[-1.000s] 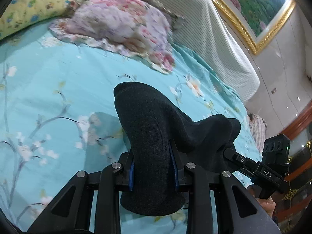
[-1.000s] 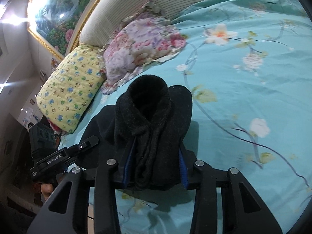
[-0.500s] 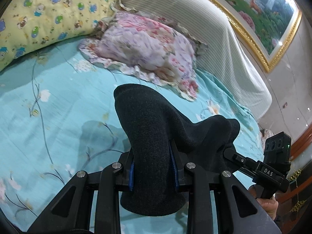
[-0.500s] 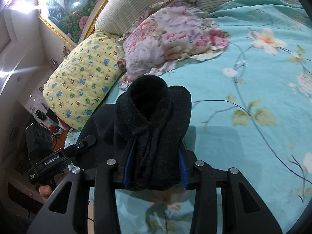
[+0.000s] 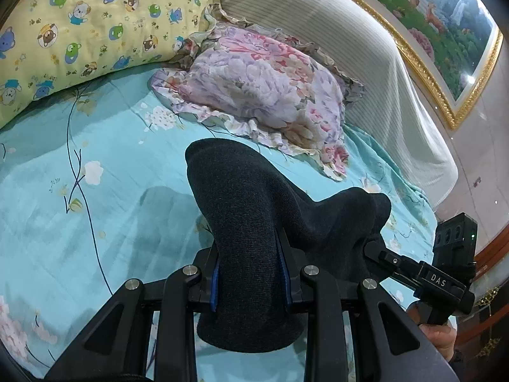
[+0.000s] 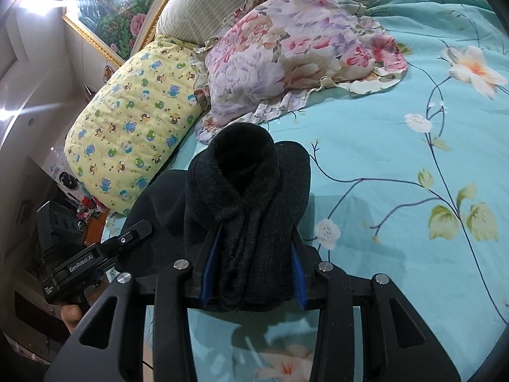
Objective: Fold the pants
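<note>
The dark charcoal pants (image 5: 248, 222) are bunched up and held above the teal floral bed sheet (image 5: 79, 222). My left gripper (image 5: 249, 273) is shut on one thick fold of the pants. My right gripper (image 6: 251, 270) is shut on another bunched fold (image 6: 248, 197). The cloth spans between the two grippers. The right gripper shows in the left wrist view (image 5: 426, 278), the left gripper in the right wrist view (image 6: 95, 258). Most of the fingers is hidden by fabric.
A pink and purple floral pillow (image 5: 264, 92) and a yellow bear-print pillow (image 5: 79, 31) lie near the striped headboard (image 5: 350, 47). A framed landscape painting (image 5: 445, 22) hangs on the wall. Dark furniture stands beside the bed (image 6: 41, 222).
Both grippers, still holding the pants, have moved toward the pillows and headboard; the pillows look closer and fill more of both views.
</note>
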`<move>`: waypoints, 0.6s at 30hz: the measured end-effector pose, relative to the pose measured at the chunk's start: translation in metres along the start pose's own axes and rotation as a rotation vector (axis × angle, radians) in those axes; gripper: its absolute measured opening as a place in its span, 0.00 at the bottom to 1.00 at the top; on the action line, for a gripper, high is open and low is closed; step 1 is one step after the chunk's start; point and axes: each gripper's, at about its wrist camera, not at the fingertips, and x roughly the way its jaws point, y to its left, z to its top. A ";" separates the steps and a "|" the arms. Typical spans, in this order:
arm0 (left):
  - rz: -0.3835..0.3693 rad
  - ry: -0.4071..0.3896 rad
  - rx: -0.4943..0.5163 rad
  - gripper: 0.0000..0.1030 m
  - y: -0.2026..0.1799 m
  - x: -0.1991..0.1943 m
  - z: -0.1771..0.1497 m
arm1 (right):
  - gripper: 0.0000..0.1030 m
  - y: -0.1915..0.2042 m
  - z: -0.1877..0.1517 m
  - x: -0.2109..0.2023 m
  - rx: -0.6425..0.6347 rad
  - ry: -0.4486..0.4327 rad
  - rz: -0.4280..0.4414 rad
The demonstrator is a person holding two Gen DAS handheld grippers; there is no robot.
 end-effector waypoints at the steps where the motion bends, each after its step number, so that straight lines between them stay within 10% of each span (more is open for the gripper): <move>1: 0.002 0.000 -0.002 0.28 0.001 0.002 0.000 | 0.40 0.000 0.001 0.003 -0.001 0.002 0.000; 18: 0.034 0.045 -0.035 0.36 0.021 0.024 -0.014 | 0.45 -0.014 0.002 0.028 -0.017 0.031 -0.026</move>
